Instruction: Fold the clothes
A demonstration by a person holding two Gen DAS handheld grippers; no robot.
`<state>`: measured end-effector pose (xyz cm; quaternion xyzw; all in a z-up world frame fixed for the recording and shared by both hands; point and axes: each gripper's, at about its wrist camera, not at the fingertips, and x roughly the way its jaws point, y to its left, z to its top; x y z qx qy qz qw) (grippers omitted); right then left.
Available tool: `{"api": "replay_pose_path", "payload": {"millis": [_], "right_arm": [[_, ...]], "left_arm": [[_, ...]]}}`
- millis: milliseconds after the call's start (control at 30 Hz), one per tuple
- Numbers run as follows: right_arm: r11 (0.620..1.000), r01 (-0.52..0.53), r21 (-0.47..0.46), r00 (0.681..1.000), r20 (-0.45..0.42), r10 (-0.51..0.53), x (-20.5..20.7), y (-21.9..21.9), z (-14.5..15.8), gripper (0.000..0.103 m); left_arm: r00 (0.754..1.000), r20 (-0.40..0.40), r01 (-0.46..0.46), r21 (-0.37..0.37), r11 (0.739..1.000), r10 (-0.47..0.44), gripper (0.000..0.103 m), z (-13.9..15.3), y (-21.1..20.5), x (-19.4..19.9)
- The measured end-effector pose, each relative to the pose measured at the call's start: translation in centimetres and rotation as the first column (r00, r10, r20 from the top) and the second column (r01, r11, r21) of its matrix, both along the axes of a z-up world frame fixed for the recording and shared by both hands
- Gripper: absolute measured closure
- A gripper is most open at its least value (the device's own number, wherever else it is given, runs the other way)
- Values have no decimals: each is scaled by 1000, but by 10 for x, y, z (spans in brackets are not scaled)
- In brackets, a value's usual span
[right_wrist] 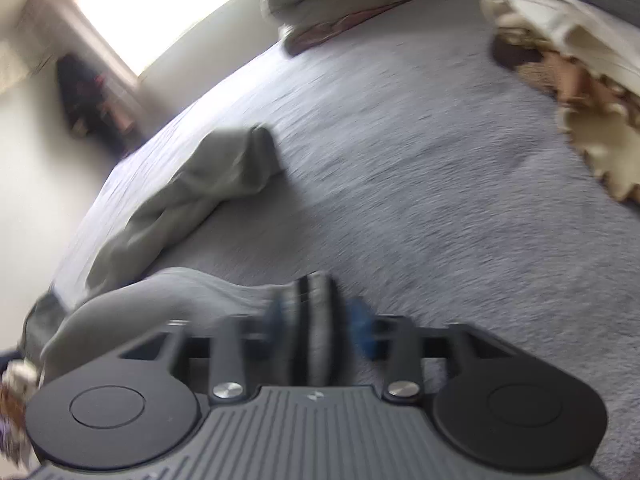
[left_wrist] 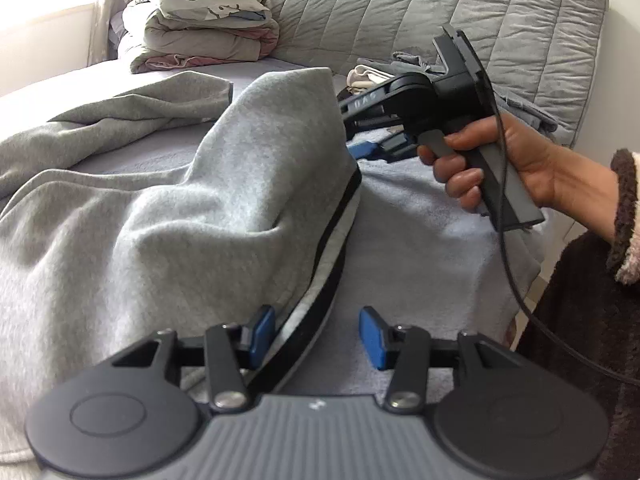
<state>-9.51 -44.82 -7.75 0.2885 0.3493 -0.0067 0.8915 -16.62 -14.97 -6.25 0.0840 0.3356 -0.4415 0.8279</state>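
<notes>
A grey fleece garment (left_wrist: pixel 180 220) with a black-striped waistband (left_wrist: pixel 340 232) lies bunched on the pale bed sheet (left_wrist: pixel 420 240). My left gripper (left_wrist: pixel 318 336) is open; the waistband runs between its blue pads (left_wrist: pixel 262 334), close to the left one. A hand (left_wrist: pixel 500 160) holds my right gripper (left_wrist: pixel 360 150), which pinches the garment's raised top edge. The right wrist view is blurred. There my right gripper (right_wrist: pixel 318 316) is shut on the striped waistband (right_wrist: pixel 316 356), and one grey leg (right_wrist: pixel 180 200) trails away across the bed.
Folded bedding and a pillow (left_wrist: pixel 200 28) are stacked at the back left, against a quilted grey backrest (left_wrist: pixel 440 12). A small pile of clothes (left_wrist: pixel 372 76) lies behind the right gripper, with cream and brown fabric (right_wrist: pixel 580 80). A dark sleeve (left_wrist: pixel 580 320) and a cable (left_wrist: pixel 516 272) fill the right.
</notes>
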Motion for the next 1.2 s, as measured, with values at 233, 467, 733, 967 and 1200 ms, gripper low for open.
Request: {"api": "replay_pose_path", "payload": {"millis": [233, 467, 733, 967, 1200], "right_arm": [[986, 111, -121, 993, 60, -104, -36, 2, 36, 97], [911, 168, -376, 986, 48, -162, -107, 25, 77, 97], [906, 74, -418, 991, -72, -114, -162, 33, 66, 97], [942, 41, -333, 987, -134, -90, -171, 17, 51, 89], [941, 93, -325, 992, -52, -116, -160, -1, 78, 64]], "left_arm": [[1000, 3, -29, 12, 1000, 29, 91, 5, -1, 5], [998, -52, 39, -56, 998, -42, 97, 31, 11, 6], [986, -104, 127, -9, 992, -127, 97, 27, 18, 1], [976, -172, 139, 9, 990, -136, 92, 17, 18, 8], [965, -225, 118, -98, 988, -137, 66, 35, 24, 22]]}}
